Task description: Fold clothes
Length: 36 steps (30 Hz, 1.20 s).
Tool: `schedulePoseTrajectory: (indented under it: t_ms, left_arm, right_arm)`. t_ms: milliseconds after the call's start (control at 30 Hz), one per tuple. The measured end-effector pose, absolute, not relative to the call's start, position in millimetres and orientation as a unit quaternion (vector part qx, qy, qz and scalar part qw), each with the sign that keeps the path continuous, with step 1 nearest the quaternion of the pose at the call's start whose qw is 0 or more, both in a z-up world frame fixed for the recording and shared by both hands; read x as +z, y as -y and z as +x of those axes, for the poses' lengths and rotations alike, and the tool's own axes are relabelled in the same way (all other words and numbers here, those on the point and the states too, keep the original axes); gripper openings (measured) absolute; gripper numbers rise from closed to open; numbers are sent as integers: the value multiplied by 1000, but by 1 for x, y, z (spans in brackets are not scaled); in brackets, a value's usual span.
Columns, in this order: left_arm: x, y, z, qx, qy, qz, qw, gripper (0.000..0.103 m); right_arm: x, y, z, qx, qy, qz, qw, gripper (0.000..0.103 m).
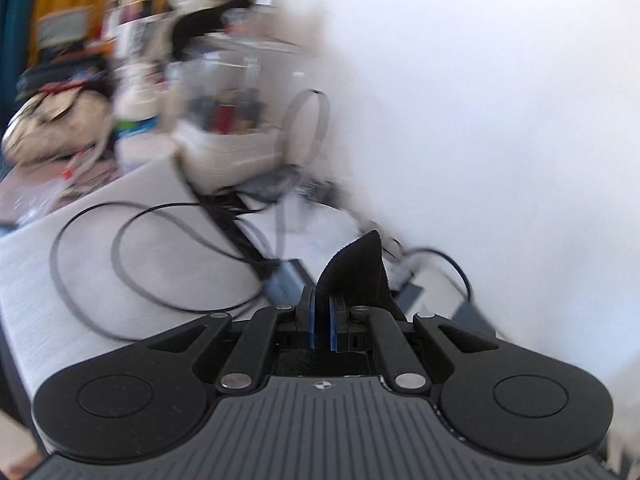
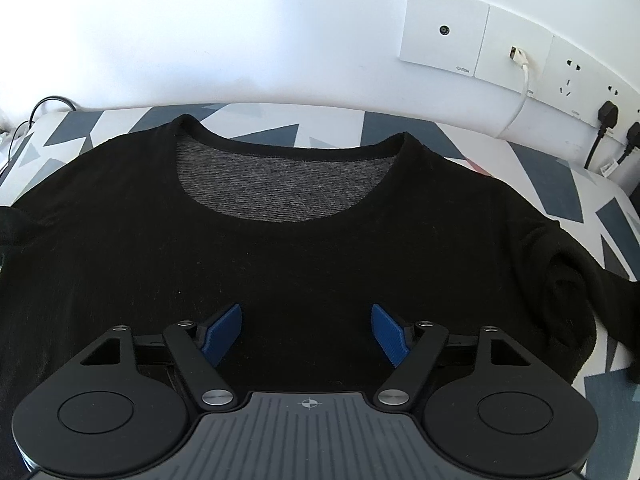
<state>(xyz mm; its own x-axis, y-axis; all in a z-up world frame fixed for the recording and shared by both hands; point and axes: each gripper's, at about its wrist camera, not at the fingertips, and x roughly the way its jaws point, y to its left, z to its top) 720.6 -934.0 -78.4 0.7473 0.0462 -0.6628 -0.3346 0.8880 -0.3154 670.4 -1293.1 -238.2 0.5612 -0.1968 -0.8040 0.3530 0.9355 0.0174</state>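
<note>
Right wrist view: your right gripper (image 2: pixel 306 330) hangs spread over the sweater (image 2: pixel 280 264) lying flat on the bed (image 2: pixel 560 184); your left gripper (image 1: pixel 322 320) pinches black cloth (image 1: pixel 356 264). Tug unevenly and the sweater may bunch.

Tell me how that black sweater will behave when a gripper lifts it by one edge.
The black sweater will probably drape and sag: it lies flat, with soft creases bunched at one sleeve. The black fabric pinched in the left gripper stands in a bent flap, so thin and floppy, likely light. The knit looks fuzzy, so slipping seems unlikely. The right gripper hovers open above it.
</note>
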Motion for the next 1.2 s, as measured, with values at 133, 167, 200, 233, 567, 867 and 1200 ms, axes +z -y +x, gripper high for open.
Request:
schedulePoseTrajectory:
  t_ms: [133, 167, 200, 233, 567, 867, 1200]
  left_arm:
    - [-87, 917, 708, 129, -360, -223, 897, 7]
    - [-91, 913, 703, 130, -366, -230, 893, 7]
    - [-94, 911, 701, 129, -370, -234, 890, 7]
    - [-96, 910, 698, 128, -372, -234, 889, 7]
    - [-100, 911, 685, 148, -346, -221, 900, 7]
    - [-123, 890, 680, 164, -354, -258, 884, 7]
    - [-128, 864, 684, 191, -340, -251, 886, 4]
  right_arm:
    - [-238, 1293, 671, -163, -443, 90, 877, 70]
    - [-237, 1292, 671, -165, -443, 90, 877, 70]
    - [-236, 1292, 672, -164, -442, 89, 877, 70]
    - [-234, 1291, 674, -162, -441, 87, 879, 69]
    - [-217, 1278, 765, -94, -391, 69, 913, 65]
    - [-233, 1248, 841, -80, -411, 25, 908, 46]
    - [-237, 1238, 886, -97, -394, 12, 914, 4]
